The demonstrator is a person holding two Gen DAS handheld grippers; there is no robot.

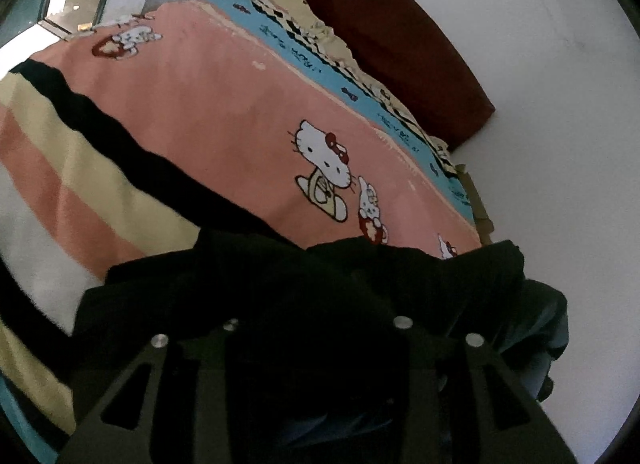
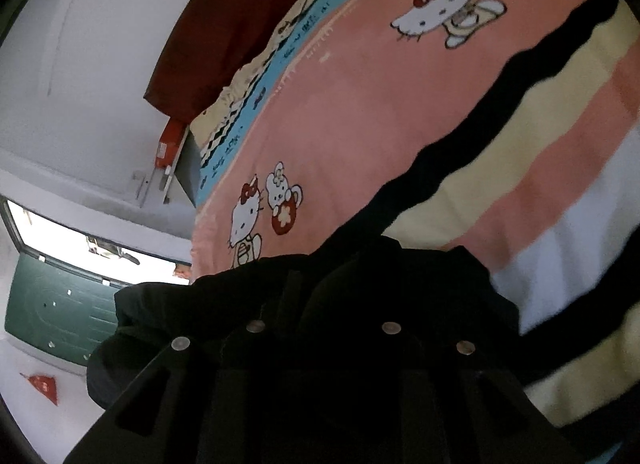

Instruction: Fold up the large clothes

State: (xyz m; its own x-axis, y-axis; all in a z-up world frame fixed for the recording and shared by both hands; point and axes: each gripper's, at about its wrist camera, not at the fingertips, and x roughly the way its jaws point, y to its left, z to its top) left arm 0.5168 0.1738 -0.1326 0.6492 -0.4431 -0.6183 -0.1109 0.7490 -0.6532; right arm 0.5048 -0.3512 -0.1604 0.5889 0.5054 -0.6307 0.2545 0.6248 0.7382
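Black garment (image 2: 360,288) drapes over right tongs (image 2: 320,328) above pink bedspread (image 2: 380,111)

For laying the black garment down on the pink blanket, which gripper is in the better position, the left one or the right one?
Neither clearly. The black garment drapes over the left gripper and the right gripper alike, each near the pink blanket. The fingertips are hidden in dark cloth, so both would probably lower together.

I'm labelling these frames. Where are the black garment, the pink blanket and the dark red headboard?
Black garment (image 1: 280,276): left wrist view, its bunched upper fold.
Pink blanket (image 1: 224,111): left wrist view, plain pink middle.
Headboard (image 2: 240,15): right wrist view, its dark red face.
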